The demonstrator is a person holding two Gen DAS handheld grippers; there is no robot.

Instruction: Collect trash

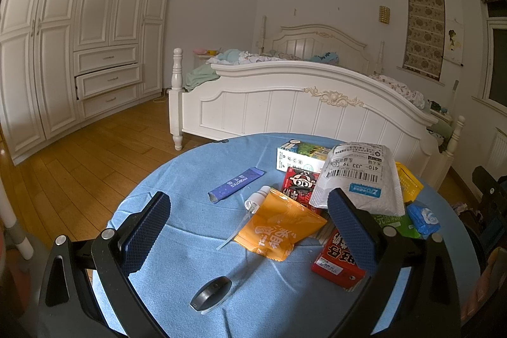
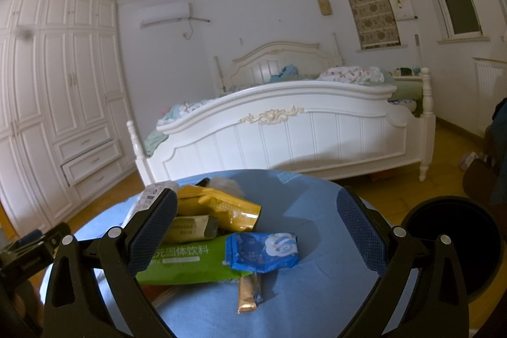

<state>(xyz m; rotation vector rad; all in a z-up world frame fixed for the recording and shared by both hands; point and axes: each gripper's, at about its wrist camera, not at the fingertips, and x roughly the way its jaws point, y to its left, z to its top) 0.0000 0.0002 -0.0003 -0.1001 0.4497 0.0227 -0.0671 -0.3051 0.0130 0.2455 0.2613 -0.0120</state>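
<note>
While the left tongs (image 1: 247, 220) hang spread wide and empty above the blue-covered table (image 1: 190, 179), their view shows the trash heaped ahead: an orange snack pouch (image 1: 279, 230) lying directly between the pads, a white spray nozzle (image 1: 255, 200) beside it, a purple sachet (image 1: 236, 184) apart to the left, a red box (image 1: 336, 265) and a grey mailer bag (image 1: 358, 176) by the right pad. From the right wrist, the right tongs (image 2: 256, 230) are likewise parted, holding nothing, with a blue wet-wipe packet (image 2: 263, 252), a green drink packet (image 2: 190, 262) and a yellow pouch (image 2: 221, 208) between them. Collection looks barely begun; next, lowering onto one item and closing seems called for.
</note>
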